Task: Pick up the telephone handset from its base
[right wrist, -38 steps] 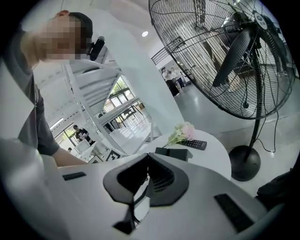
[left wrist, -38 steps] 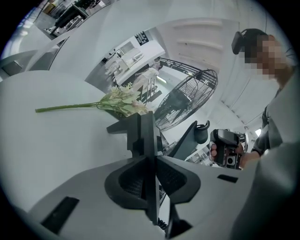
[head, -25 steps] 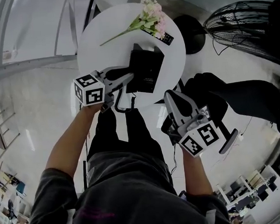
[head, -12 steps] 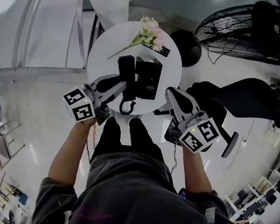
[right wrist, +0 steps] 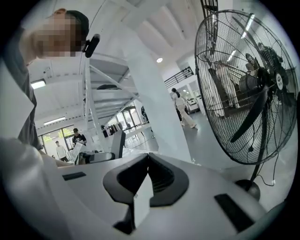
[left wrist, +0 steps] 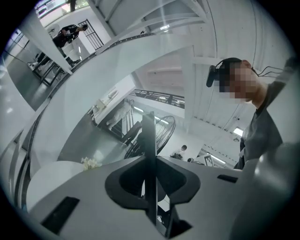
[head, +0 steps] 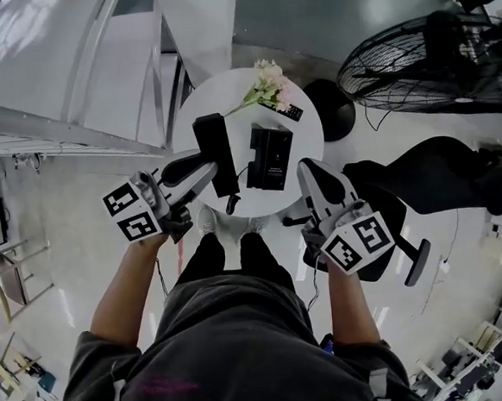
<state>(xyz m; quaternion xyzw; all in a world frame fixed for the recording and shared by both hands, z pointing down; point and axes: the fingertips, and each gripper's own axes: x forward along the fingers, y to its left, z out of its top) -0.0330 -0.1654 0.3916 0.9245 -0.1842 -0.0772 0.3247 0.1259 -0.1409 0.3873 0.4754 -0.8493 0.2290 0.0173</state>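
Observation:
In the head view, the black telephone handset (head: 215,152) hangs upright above the left side of the round white table (head: 303,144), clear of its black base (head: 269,157). My left gripper (head: 203,163) is shut on the handset from the left. A dark cord (head: 232,203) curls below the handset. In the left gripper view the handset (left wrist: 149,140) shows edge-on as a thin dark slab clamped between the jaws of my left gripper (left wrist: 150,187). My right gripper (head: 309,168) hovers at the table's right edge, apart from the base; in its own view my right gripper (right wrist: 147,174) has its jaws together on nothing.
A bunch of pale flowers (head: 268,87) and a small black device (head: 291,112) lie at the table's far side. A large floor fan (head: 421,56) stands at the right, with a black chair (head: 439,167) below it. The person's shoes (head: 223,225) are beneath the table's near edge.
The left gripper has lifted the handset off the base and carried it up and to the left, turning it upright. The right gripper has also risen. The table looks smaller and farther.

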